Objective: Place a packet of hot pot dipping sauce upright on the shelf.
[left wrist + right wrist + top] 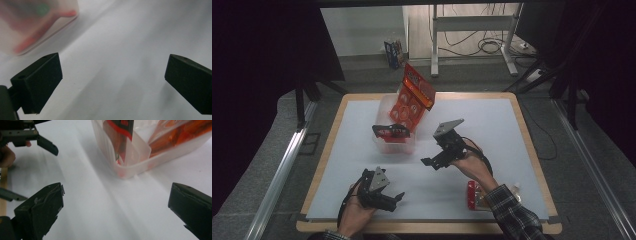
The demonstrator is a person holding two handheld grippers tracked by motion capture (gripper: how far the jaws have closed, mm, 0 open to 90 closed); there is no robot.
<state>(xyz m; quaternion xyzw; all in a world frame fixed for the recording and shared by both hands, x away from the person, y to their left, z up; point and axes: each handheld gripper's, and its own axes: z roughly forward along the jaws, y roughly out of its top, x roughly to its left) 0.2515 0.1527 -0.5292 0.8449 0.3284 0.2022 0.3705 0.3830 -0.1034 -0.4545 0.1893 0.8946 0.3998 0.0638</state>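
On the white table top (492,135), towards its far left: one clear plastic tub (388,142), holding an orange blister pack (411,102) that stands tilted and juts well above the rim, and a black-and-red packet (390,131) lying across the near edge. Right gripper (430,163): held near the tub's right side, apart from it, jaws spread wide, nothing between them. Left gripper (400,196): near the front edge, well apart from the tub, jaws likewise spread and empty. By the right forearm: one red-ended packet (473,195), lying flat at the front edge.
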